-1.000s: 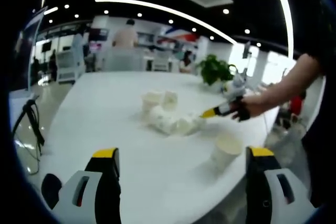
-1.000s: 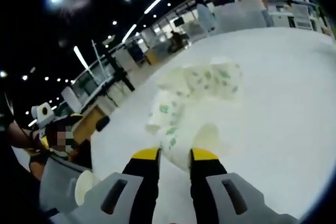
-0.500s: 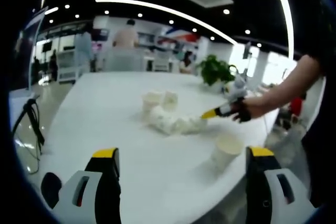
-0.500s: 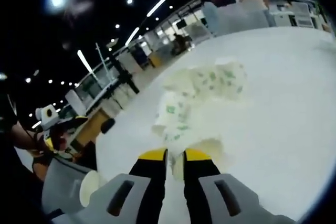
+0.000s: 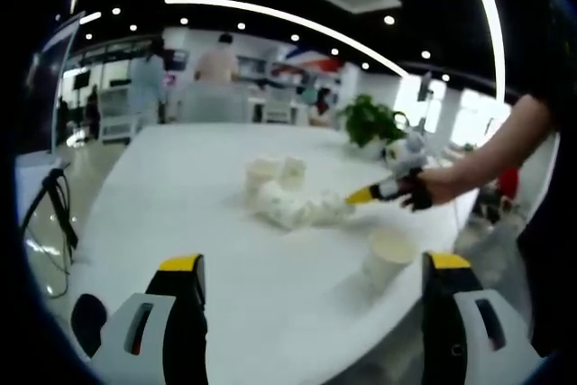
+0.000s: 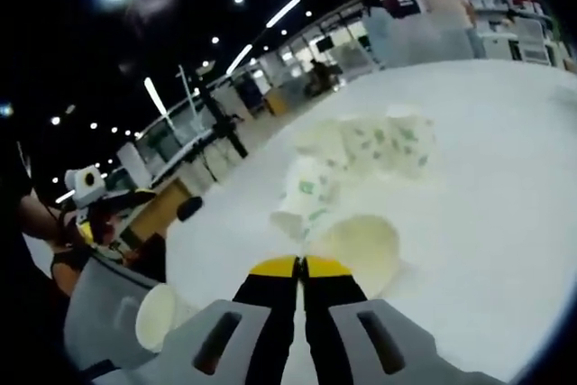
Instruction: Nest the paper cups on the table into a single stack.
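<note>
Paper cup [image 6: 361, 245] lies sideways on table [image 6: 505, 223], mouth toward us; right gripper [image 6: 300, 267] jaws pinch its rim; left gripper [image 5: 311, 268] jaws gape.

In the left gripper view, the counter [image 5: 171, 214] stretches ahead of the left claw [image 5: 311, 272]. A cluster of paper cups [image 5: 284, 196] lies near its middle, two upright behind and the rest tipped in a row in front. A lone upright cup [image 5: 389, 257] stands nearer, toward the right edge. The right claw [image 5: 361, 195] comes in from the right, its tip at the row's end. A potted plant [image 5: 370, 119] stands behind. In the right gripper view, the right claw [image 6: 300, 265] sits against a tipped cup [image 6: 361, 245]; the other cups [image 6: 370, 146] lie beyond.
</note>
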### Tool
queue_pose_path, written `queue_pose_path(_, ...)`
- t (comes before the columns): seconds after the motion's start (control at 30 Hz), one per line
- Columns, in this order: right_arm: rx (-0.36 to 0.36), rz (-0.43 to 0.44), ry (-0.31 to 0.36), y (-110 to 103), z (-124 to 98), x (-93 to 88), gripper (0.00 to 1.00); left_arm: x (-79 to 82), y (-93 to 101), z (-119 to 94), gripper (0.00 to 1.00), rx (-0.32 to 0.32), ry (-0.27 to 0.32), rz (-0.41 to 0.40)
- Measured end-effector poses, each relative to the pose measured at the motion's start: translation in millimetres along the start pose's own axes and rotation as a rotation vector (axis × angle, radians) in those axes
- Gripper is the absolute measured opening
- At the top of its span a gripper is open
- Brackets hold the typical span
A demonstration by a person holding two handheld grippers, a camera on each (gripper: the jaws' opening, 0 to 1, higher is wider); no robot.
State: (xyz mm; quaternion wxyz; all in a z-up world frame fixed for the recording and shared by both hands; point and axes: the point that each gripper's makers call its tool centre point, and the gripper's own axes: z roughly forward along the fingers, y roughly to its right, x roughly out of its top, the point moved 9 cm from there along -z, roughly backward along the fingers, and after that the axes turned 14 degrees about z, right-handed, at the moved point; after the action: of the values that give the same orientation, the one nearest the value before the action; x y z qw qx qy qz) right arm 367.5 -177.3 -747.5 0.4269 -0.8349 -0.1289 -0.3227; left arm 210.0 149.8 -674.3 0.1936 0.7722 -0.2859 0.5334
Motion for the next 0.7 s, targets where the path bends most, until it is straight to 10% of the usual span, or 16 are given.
queue_pose_path(0.7,-0.012,0.003,0.025,-2,-21,-3.6,0.00,6.2,6.2,-3,1.00,0.002,0.007,0.023)
